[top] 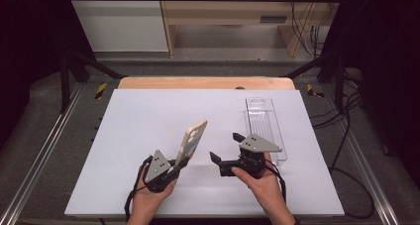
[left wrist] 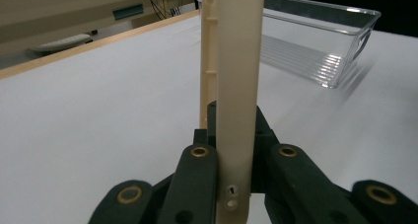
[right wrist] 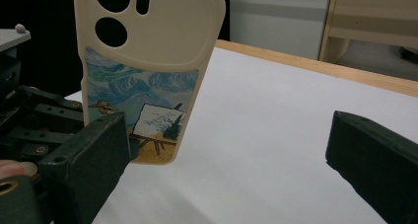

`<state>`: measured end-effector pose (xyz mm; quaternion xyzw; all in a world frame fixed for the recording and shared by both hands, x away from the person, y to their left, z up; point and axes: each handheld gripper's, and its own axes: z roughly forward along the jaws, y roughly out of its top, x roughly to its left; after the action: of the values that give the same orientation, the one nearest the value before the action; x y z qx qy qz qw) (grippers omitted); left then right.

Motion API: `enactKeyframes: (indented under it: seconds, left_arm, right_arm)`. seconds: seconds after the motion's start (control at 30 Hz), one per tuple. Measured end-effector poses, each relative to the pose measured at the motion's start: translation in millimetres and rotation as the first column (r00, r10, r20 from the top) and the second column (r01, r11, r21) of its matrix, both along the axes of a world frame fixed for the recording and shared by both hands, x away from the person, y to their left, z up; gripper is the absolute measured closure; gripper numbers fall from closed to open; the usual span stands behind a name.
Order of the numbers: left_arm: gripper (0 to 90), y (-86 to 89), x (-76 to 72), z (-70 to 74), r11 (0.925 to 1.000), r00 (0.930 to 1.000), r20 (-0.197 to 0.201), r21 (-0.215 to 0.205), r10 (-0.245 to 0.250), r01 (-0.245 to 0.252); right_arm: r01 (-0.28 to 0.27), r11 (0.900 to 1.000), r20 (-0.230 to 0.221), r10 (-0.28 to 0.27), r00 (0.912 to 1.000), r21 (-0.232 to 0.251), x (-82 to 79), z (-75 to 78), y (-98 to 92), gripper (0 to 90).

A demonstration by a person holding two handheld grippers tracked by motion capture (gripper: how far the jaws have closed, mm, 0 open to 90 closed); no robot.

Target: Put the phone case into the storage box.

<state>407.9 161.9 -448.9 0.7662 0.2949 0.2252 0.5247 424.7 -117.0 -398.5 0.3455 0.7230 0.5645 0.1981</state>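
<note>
Right now I have the phone case (top: 191, 141) pinched at its bottom end in my left gripper (top: 179, 164), its jaws closed on the thin edge so the case stands up off the desk (top: 148, 116) and leans away from me, clear of the white surface. In the left gripper view the cream side wall of the case rises straight between the two black jaws, which tells me the hold is on the narrow rim rather than across the flat back; that keeps the printed back and the camera cutouts free. My right gripper (top: 224, 149) sits just beside it, to the right, jaws spread wide and holding nothing, turned toward the case. From its own view I see the painted back of the case facing it, with the left gripper clamped low on it, so I judge the case is held up this way to offer it for a second hold or a handover. The clear tray (top: 265, 128) lies farther back on the right side of the desk, well apart from the case and apparently empty; it looks like the likely place for the case to go, and the right hand is the nearer one to it.
</note>
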Motion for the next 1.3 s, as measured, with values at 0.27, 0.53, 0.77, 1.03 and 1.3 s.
enactKeyframes:
  seconds: [0.27,0.53,0.77,1.03,1.3]
  left_arm:
    - [85.4,-6.7,-1.8,-1.4,0.9985,0.9994,-0.028,-0.050,-0.022,0.021]
    - [85.4,-12.7,-5.0,-3.2,0.9950,0.9968,-0.057,-0.086,-0.056,0.051]
    - [85.4,-19.6,-9.2,-1.7,0.9852,0.9892,-0.080,-0.129,-0.123,0.112]
    - [85.4,-31.9,-13.4,-3.6,0.9754,0.9767,-0.111,-0.143,-0.184,0.167]
    - [85.3,-40.5,-13.3,-7.5,0.9728,0.9722,-0.127,-0.150,-0.196,0.177]
  right_arm:
    - [0.006,0.999,0.002,-0.006,1.0000,0.043,-0.7,0.9,-1.0,3.6]
    - [-0.020,0.996,-0.014,0.022,0.9997,0.085,-2.6,-3.1,6.0,2.7]
    - [-0.069,0.988,-0.020,0.072,0.9972,0.139,-4.1,-6.7,13.6,2.5]
    - [-0.083,0.980,0.001,0.084,0.9964,0.178,-6.1,0.4,13.7,2.1]
    - [-0.059,0.983,-0.008,0.061,0.9981,0.175,-6.1,-1.2,18.0,2.0]
